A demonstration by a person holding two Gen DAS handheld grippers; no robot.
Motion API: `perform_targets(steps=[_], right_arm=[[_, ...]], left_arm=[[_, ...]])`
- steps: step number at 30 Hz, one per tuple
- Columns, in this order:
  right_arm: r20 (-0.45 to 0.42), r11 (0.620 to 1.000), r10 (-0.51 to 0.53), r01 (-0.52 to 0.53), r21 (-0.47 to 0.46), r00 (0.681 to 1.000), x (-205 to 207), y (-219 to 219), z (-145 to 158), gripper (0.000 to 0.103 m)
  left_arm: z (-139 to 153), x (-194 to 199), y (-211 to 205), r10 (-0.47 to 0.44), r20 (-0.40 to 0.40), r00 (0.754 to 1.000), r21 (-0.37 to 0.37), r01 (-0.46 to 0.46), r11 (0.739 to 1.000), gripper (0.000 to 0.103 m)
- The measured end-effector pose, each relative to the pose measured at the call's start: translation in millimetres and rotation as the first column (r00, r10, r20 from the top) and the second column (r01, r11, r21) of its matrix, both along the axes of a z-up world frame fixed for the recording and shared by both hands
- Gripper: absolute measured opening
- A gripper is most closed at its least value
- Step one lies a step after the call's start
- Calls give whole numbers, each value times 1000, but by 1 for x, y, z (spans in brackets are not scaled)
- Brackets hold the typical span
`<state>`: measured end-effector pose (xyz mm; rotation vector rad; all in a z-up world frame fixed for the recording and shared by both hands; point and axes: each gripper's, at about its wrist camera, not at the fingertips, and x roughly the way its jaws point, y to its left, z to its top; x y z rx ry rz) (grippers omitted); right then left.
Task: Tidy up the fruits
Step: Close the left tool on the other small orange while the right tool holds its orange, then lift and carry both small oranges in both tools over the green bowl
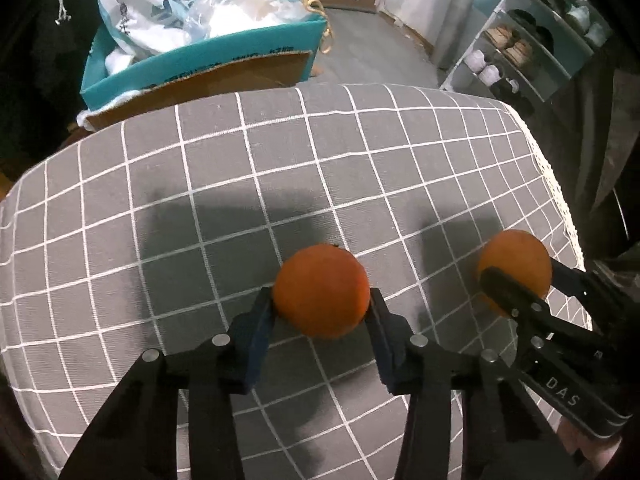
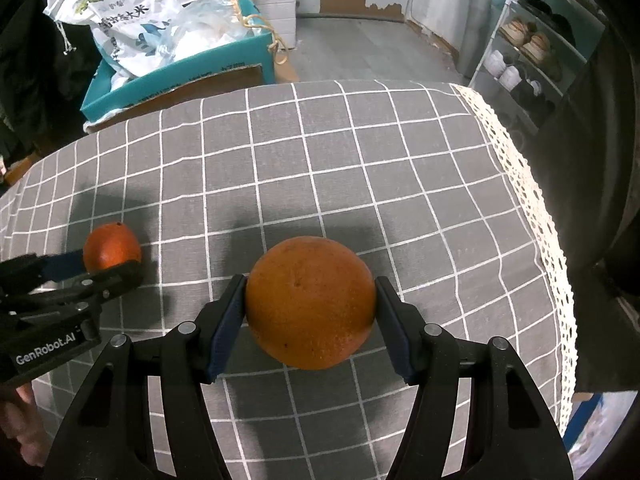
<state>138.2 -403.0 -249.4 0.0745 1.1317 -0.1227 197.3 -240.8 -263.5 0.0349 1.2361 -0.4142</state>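
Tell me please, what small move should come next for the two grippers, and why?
Probably a short carry of both fruits together toward one spot on the tablecloth. The left gripper is shut on the smaller orange, and the right gripper is shut on the bigger orange. No bowl or tray shows, so the exact spot cannot be told.

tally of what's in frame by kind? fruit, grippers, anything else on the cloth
Oranges: 2, the left orange and the right orange
Grippers: 2, left gripper and right gripper, each holding one
Other items on the cloth: 0
Total: 4
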Motion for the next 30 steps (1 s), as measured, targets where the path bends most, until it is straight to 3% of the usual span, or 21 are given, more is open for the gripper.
perform_targets(steps=[9, 30], right_arm=[[34, 1000, 20, -20, 2, 999, -5, 9, 17, 64], [150, 994, 109, -108, -20, 983, -32, 51, 83, 64]], left_arm=[[17, -12, 12, 6, 46, 999, 19, -7, 1000, 45], [102, -56, 73, 74, 228, 971, 19, -80, 997, 45]])
